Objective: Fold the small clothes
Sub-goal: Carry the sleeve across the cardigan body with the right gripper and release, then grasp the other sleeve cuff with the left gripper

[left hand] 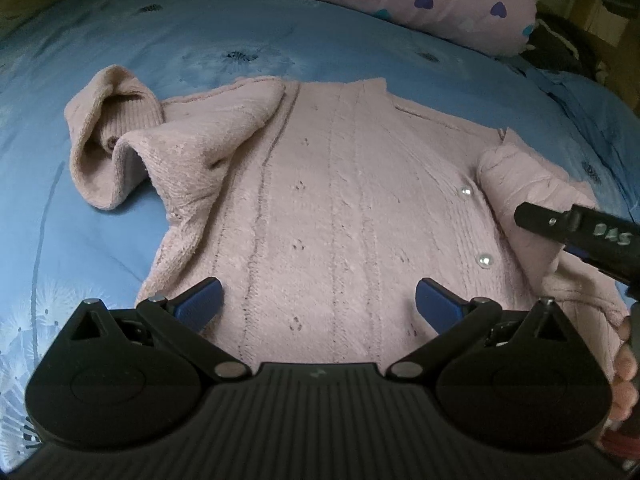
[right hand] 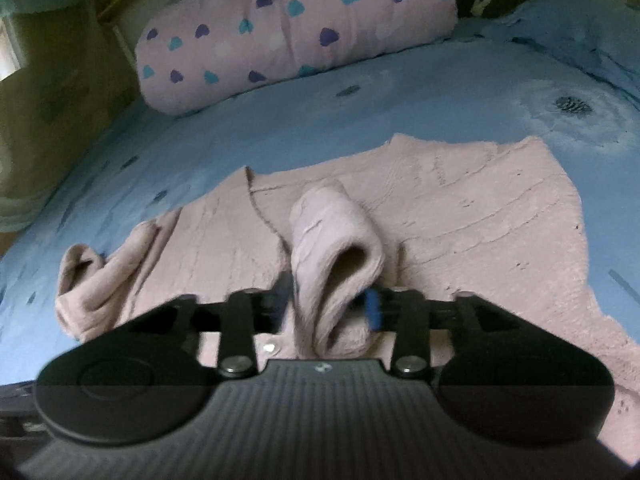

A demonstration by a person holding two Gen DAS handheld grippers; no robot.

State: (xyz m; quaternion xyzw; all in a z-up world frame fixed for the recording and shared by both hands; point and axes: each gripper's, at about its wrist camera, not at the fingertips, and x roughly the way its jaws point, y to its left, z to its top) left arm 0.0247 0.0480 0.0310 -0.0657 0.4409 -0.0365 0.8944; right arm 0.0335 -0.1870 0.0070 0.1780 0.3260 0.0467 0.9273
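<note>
The pink cardigan [left hand: 328,208] lies flat mid-bed; its near sleeve [right hand: 336,264] loops between the right tongs [right hand: 328,306], parted and barely touching it; the left tongs [left hand: 319,300] hover wide open, empty, over the body panel.

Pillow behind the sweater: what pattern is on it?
Pale pink pillow with purple and teal hearts, clearest in the right wrist view.

We read only "DAS" in raised letters, seen upside down, on the right gripper [left hand: 520,216] finger body at the left wrist view's right edge.
</note>
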